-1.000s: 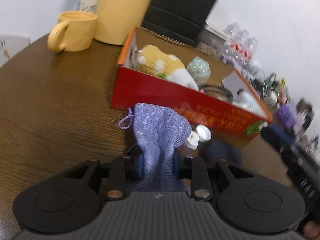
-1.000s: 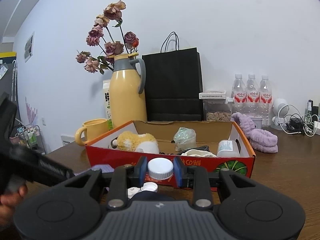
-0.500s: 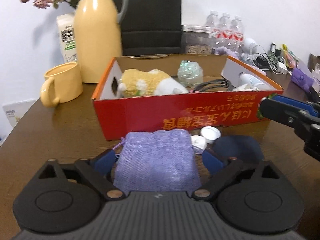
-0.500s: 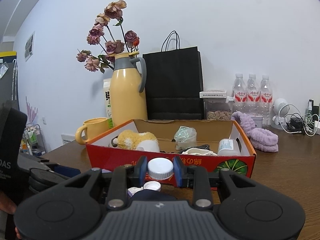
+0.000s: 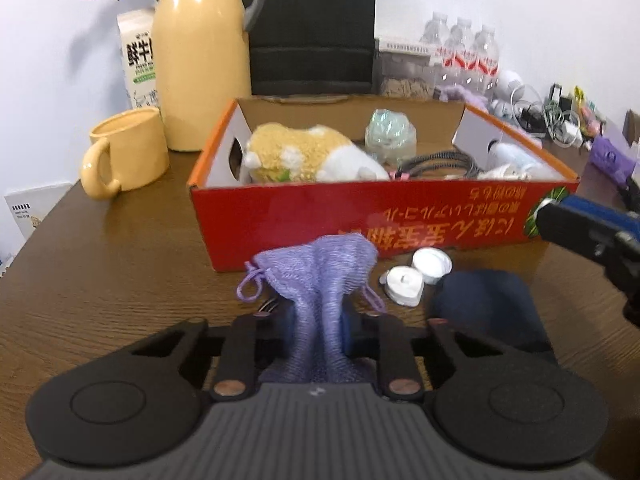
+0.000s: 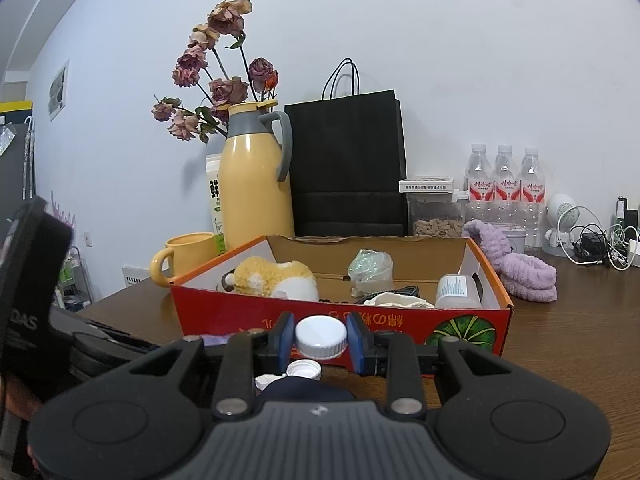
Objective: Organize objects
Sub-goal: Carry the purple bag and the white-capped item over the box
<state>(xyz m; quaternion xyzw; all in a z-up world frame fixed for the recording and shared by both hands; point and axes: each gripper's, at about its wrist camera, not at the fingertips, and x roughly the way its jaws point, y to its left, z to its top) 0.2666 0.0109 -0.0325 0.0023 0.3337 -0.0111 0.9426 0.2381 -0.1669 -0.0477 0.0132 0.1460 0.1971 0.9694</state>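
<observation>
Left gripper (image 5: 316,330): jaws have just been closing, now pinched on the lilac mesh pouch (image 5: 320,276), its bunched body fanning out ahead of the jaws on the tabletop (image 5: 100,272). Just right of the jaws lie two white caps (image 5: 416,276) and a dark blue cloth (image 5: 488,304). Red cardboard box (image 5: 360,220) stands just beyond the pouch.

Right gripper (image 6: 320,340): jaws clamped on a white bottle cap (image 6: 321,337), held above the tabletop, the box directly ahead.
</observation>
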